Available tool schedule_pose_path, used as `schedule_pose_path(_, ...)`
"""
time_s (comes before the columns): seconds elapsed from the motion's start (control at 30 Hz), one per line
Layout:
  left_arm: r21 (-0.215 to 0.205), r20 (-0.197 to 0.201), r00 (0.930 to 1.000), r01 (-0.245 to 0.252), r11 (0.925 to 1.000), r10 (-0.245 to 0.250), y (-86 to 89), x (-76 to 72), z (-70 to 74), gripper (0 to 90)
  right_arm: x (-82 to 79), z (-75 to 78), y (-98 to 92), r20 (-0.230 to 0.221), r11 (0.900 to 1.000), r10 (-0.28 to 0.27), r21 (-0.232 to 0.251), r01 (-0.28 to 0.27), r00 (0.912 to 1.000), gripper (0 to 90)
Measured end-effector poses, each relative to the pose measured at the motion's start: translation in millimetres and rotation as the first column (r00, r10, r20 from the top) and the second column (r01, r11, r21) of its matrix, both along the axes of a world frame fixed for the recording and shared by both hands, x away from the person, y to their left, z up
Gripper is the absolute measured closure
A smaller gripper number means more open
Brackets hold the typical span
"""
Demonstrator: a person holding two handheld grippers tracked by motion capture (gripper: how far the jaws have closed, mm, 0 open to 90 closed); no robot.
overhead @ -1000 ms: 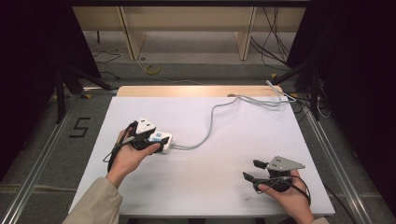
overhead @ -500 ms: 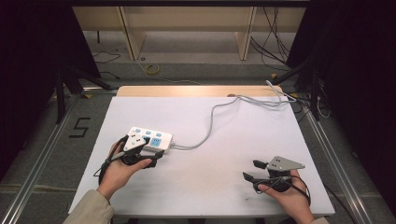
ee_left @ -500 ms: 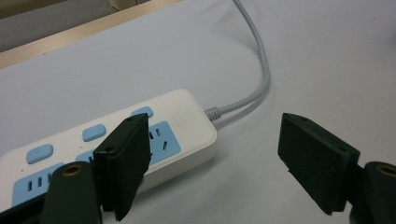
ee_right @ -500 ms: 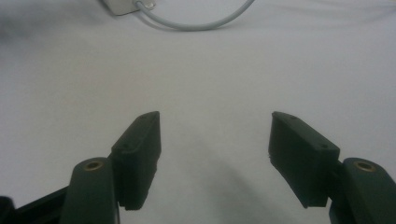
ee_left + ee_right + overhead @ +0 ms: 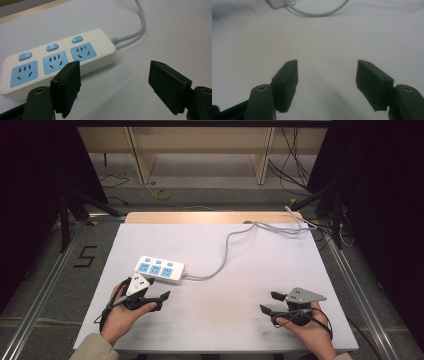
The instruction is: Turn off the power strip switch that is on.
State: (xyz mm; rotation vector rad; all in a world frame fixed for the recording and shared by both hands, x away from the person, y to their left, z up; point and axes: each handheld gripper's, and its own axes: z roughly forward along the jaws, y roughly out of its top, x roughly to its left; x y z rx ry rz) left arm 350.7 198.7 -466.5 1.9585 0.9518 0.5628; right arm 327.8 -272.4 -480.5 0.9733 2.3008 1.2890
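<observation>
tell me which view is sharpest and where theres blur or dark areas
Left gripper view is sharpest on the power strip; right gripper view is soft, its far strip corner blurred; high view shows the white table evenly lit with black surroundings.

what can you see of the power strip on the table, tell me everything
The power strip is a white, rounded plastic block lying flat on the white table, left of the middle. It has three blue sockets in a row, each with a blue switch beside it. Nothing is plugged in. A grey cord leaves one end and curves toward the far right edge. No claw touches it.
</observation>
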Motion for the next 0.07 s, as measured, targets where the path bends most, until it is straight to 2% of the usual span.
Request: schedule_pose_path(0.07, 0.001, -0.004, 1.0000, 0.002, 1.0000, -0.002, -1.8, 0.2, -1.0, 26.3, 0.0, 0.0, -0.1, 0.000, 1.000, 0.000, 0.000, 0.000, 1.0000, 35.4)
